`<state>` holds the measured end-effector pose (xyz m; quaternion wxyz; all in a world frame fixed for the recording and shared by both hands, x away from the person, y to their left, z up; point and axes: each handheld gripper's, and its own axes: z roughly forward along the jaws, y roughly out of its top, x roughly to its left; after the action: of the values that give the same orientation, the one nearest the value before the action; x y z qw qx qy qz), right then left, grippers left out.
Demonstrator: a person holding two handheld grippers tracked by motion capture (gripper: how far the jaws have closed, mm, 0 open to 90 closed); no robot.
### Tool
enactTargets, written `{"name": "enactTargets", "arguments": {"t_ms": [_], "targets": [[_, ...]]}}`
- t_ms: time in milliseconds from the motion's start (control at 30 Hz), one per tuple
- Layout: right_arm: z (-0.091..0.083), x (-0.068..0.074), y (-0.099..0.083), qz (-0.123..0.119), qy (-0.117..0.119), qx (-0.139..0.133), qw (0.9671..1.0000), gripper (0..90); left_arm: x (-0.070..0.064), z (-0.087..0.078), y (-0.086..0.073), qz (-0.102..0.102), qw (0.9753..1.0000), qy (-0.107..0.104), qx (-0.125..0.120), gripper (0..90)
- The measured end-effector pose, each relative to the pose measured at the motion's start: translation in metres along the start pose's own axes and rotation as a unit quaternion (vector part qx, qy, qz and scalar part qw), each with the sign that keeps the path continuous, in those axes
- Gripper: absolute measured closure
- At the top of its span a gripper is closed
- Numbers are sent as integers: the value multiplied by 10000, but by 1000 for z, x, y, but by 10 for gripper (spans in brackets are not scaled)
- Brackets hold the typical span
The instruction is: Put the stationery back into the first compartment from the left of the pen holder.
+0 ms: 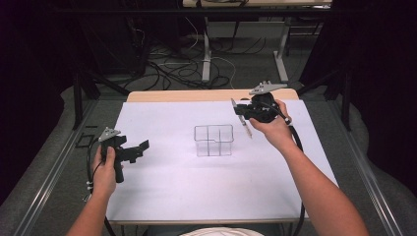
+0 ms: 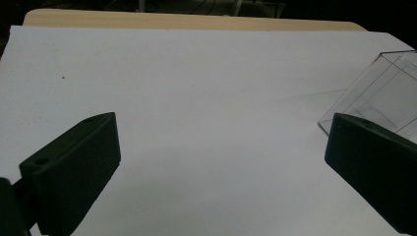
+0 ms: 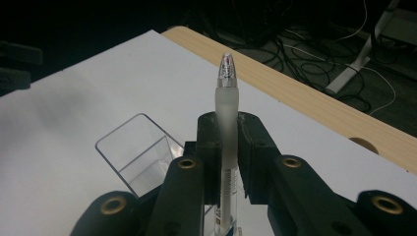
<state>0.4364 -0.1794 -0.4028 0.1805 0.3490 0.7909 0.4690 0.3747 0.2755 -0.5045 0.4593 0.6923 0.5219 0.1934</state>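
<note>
The right hand-held gripper [image 1: 244, 114] pinches a frosted clear plastic pen [image 3: 226, 142] above the white-covered bench [image 1: 162, 196], just right of the clear plastic compartmented box [image 1: 213, 140]. The left hand-held gripper [image 1: 140, 150] hovers spread, well apart. The right gripper view reveals the pen's silver tip.

No legible text, label, brand or number anywhere; only tiny dark print on the clear pen [image 3: 226, 196] barrel, too blurred to read.
</note>
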Motion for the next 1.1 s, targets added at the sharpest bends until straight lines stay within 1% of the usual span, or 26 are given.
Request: {"name": "enactTargets", "arguments": {"t_ms": [67, 167, 200, 300, 333, 667, 767, 867, 900, 1100], "targets": [[0, 2, 2, 14, 32, -50, 10000, 809, 0, 0, 0, 13, 10000, -1, 5, 2], [0, 6, 4, -30, 8, -111, 9999, 809, 0, 0, 0, 24, 10000, 2, -4, 2], [1, 7, 6, -55, 15, -156, 9999, 809, 0, 0, 0, 24, 10000, 2, -7, 2], [4, 11, 9, -30, 18, -283, 9996, 809, 0, 0, 1, 20, 10000, -1, -16, 2], [5, 12, 11, -75, 31, -294, 9995, 809, 0, 0, 1, 20, 10000, -3, -19, 2], [24, 34, 18, -187, 173, -437, 9987, 809, 0, 1, 0, 30, 10000, -3, -9, 2], [29, 40, 20, -167, 211, -480, 9985, 809, 1, 0, 1, 25, 10000, -10, -5, 2], [35, 44, 22, -213, 249, -497, 9982, 809, 1, 0, 1, 22, 10000, -10, -11, 2], [37, 46, 23, -188, 256, -520, 9981, 809, 1, 0, 1, 24, 10000, -7, -12, 2], [47, 55, 27, -222, 326, -599, 9974, 809, 1, 0, 1, 8, 10000, -11, -45, 2]]}}
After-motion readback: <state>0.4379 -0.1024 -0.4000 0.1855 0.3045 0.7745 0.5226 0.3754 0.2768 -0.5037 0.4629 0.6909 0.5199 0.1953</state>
